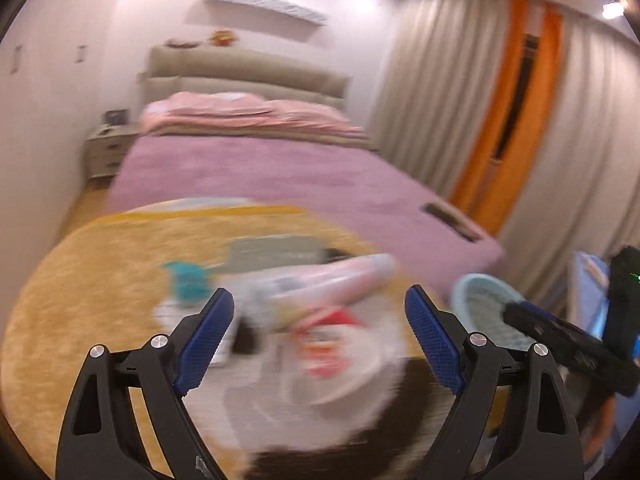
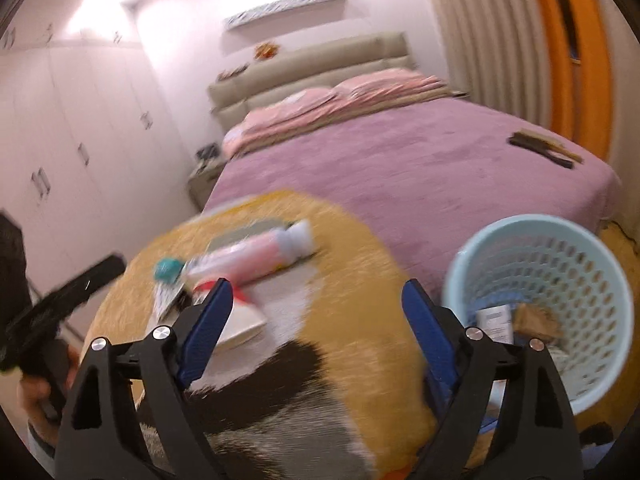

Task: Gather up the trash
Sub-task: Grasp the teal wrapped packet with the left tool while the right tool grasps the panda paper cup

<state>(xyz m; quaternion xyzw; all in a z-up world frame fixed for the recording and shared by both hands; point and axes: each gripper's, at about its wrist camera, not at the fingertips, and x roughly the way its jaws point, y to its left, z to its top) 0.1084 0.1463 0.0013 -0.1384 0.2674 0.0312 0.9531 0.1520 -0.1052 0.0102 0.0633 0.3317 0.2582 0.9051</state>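
In a bedroom, two black hand-held grippers with blue finger pads are hovering over a round, fuzzy yellow cushion [image 2: 352, 280] patterned with white and dark brown patches, which is sitting at the foot of a bed [image 2: 400, 168] covered in a purple blanket. The left hand-held gripper [image 1: 319, 336] is standing wide apart with nothing pressed between its pads, and blurred trash is lying on the cushion beneath and ahead of it. The right hand-held gripper [image 2: 316, 322] is likewise spread wide and gripping nothing. The trash is lying in a loose cluster on the cushion's far left part: a pink and white tube [image 2: 256, 258] lying on its side, a small teal object [image 2: 168, 270] just beside the tube's end, a red and white wrapper [image 2: 240, 300] close to the right gripper's left finger, and a flat grey-green packet [image 1: 276, 254] behind the tube. A pale blue perforated waste basket [image 2: 540, 304] is standing beside the cushion on its right, and it is already holding a white printed carton [image 2: 496, 320] and some brown crumpled paper [image 2: 536, 320]. In the right wrist view, a person's hand [image 2: 40, 392] is gripping the left device's handle at the left edge. Folded pink bedding [image 1: 240, 114] is lying against a beige padded headboard [image 1: 244, 76], and a dark flat object [image 2: 540, 148] is resting near the bed's corner. Grey and orange curtains [image 1: 500, 100] are hanging along the right wall.
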